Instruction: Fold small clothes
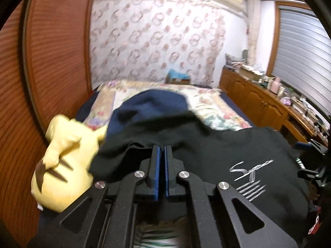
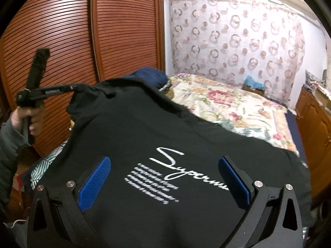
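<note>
A black shirt point(image 1: 206, 150) with white script lettering hangs stretched above the bed. My left gripper point(image 1: 162, 150) is shut on the black shirt, its blue pads almost together with a fold of the hem pinched at their tips. In the right wrist view the left gripper point(image 2: 73, 87) holds up the far left corner of the shirt point(image 2: 144, 128), gripped by a person's hand point(image 2: 24, 115). My right gripper point(image 2: 165, 159) stands wide open, and the printed cloth spreads beneath its blue pads point(image 2: 95, 181) without being pinched. A navy garment point(image 1: 149, 103) lies behind the shirt.
A floral bedcover point(image 2: 227, 107) covers the bed. A yellow plush toy point(image 1: 62, 159) sits at the bed's left edge, against louvred wooden wardrobe doors point(image 2: 82, 31). A wooden cabinet point(image 1: 258, 101) crowded with small items runs along the right wall under a shuttered window.
</note>
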{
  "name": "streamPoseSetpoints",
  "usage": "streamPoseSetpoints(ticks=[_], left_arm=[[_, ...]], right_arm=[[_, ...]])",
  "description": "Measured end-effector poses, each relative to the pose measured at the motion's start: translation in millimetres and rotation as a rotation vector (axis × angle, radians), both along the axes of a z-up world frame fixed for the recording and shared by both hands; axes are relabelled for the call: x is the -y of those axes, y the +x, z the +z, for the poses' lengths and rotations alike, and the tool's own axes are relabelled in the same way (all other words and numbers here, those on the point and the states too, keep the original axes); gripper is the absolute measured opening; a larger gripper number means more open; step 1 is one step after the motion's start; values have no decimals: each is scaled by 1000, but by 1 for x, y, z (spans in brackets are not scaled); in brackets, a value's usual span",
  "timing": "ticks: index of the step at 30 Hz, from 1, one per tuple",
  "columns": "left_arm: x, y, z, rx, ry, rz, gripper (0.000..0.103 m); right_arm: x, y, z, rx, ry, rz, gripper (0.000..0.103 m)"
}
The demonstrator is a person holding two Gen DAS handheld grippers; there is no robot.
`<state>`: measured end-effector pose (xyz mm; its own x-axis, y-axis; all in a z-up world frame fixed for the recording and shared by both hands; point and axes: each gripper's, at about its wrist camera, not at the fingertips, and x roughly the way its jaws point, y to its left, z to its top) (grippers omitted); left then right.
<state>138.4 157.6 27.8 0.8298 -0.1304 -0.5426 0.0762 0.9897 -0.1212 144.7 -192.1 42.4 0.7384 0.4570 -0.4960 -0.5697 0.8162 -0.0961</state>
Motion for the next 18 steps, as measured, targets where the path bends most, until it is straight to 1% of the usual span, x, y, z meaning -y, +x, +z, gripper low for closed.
streamPoseSetpoints(ticks=[4,7,12,15,16,17,18], left_arm=[[31,10,19,27,14,-72,5],[56,20,28,31,18,-129,5],[96,33,34,9,-2,-236,5],[113,28,38,6,-13,-288,5],[116,25,39,6,-11,-293,8],[117,21,40,8,-10,-297,19],[116,18,41,15,-11,-302,27]], right_arm=[[5,-8,10,22,2,-20,103],[7,-15,14,36,12,-28,103],[9,-26,12,47,23,-42,103],[13,-29,8,43,27,-46,103],[13,-30,5,40,28,-49,103],[14,-30,5,38,29,-46,103],[16,-28,5,32,32,-47,103]])
